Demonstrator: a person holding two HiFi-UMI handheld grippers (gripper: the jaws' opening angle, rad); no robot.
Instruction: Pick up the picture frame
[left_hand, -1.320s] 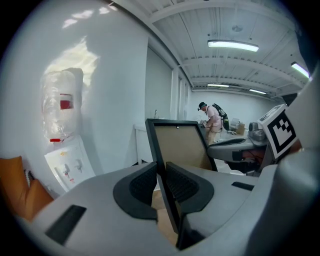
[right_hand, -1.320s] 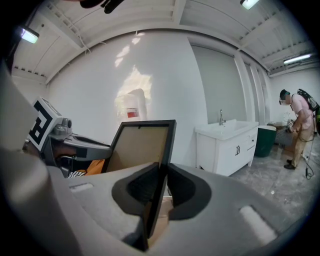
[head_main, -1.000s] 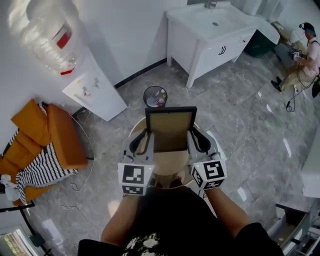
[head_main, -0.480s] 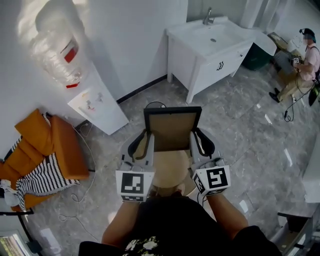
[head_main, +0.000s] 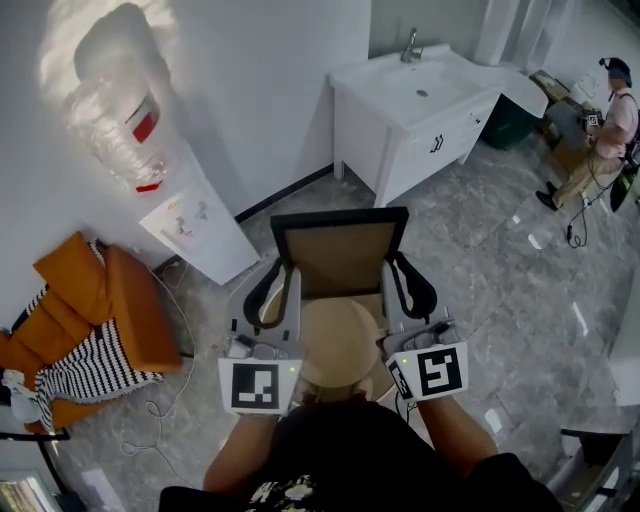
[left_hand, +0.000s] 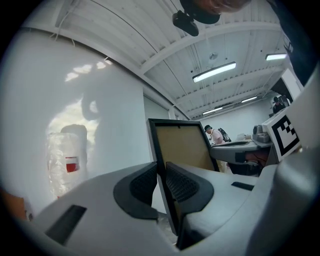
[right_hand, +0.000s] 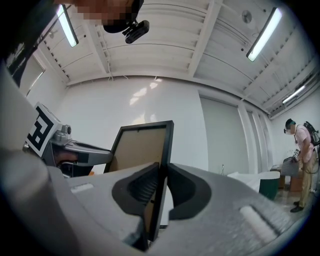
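The picture frame (head_main: 340, 255) has a black border and a brown backing that faces me. It hangs upright in the air above a small round wooden table (head_main: 340, 338). My left gripper (head_main: 290, 285) is shut on the frame's left edge, my right gripper (head_main: 388, 282) on its right edge. In the left gripper view the frame (left_hand: 180, 150) stands clamped between the ribbed pads (left_hand: 181, 184), with my left gripper (left_hand: 161, 182) closed around its border. The right gripper view shows the frame (right_hand: 142, 145) edge-on inside my right gripper (right_hand: 162, 187).
A water dispenser (head_main: 165, 190) with a big bottle stands against the white wall at the left. An orange sofa (head_main: 80, 310) sits lower left. A white sink cabinet (head_main: 425, 120) is at the back right, and a person (head_main: 600, 130) sits far right on the grey tiled floor.
Both grippers have risen with the frame held between them, so it stands higher above the round table. The grip on both edges is unchanged.
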